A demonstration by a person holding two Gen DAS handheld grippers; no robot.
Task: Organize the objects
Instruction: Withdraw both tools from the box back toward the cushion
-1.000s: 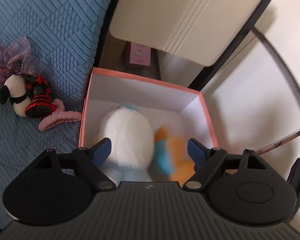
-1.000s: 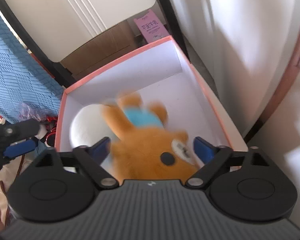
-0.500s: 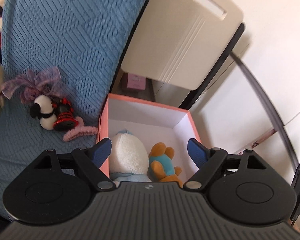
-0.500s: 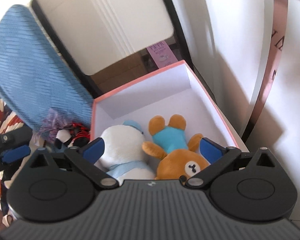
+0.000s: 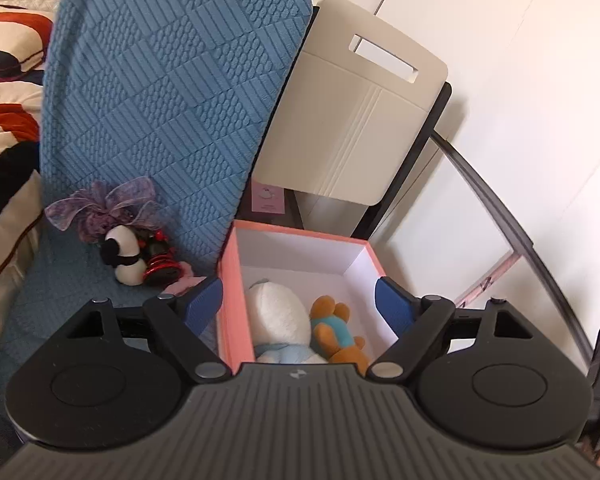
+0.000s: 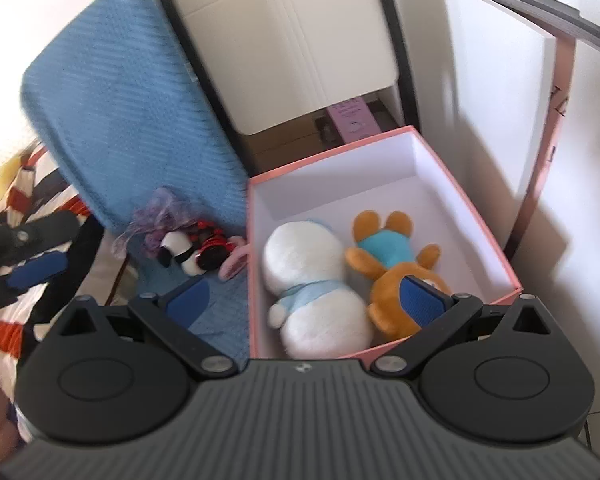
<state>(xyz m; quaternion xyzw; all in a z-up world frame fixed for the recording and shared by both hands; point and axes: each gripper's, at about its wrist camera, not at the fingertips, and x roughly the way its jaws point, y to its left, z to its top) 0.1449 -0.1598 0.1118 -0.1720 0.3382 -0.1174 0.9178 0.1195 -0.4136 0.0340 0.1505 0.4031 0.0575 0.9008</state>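
A pink box [image 5: 227,300] [image 6: 476,216] with a white inside holds a white plush [image 5: 276,312] [image 6: 312,276] in a light blue scarf and an orange bear [image 5: 336,332] [image 6: 396,276] in a teal shirt, lying side by side. On the blue cushion [image 5: 160,100] [image 6: 132,120] left of the box lie a small black-and-white plush [image 5: 124,256] [image 6: 180,250], a red-and-black toy [image 5: 160,264] [image 6: 212,252], a purple ribbon [image 5: 104,204] and a pink hair clip [image 6: 234,262]. My left gripper [image 5: 299,306] and right gripper [image 6: 306,300] are open and empty, above the box's near side.
A beige panel with a handle slot [image 5: 360,120] [image 6: 292,40] leans behind the box. A small pink carton [image 5: 267,198] [image 6: 354,122] stands behind it. White wall at right. Striped bedding [image 5: 4,92] lies at left. The left gripper [image 6: 28,256] shows in the right wrist view.
Both grippers have pulled up and back from the box. The orange bear, blurred in motion a second ago, now lies still beside the white plush.
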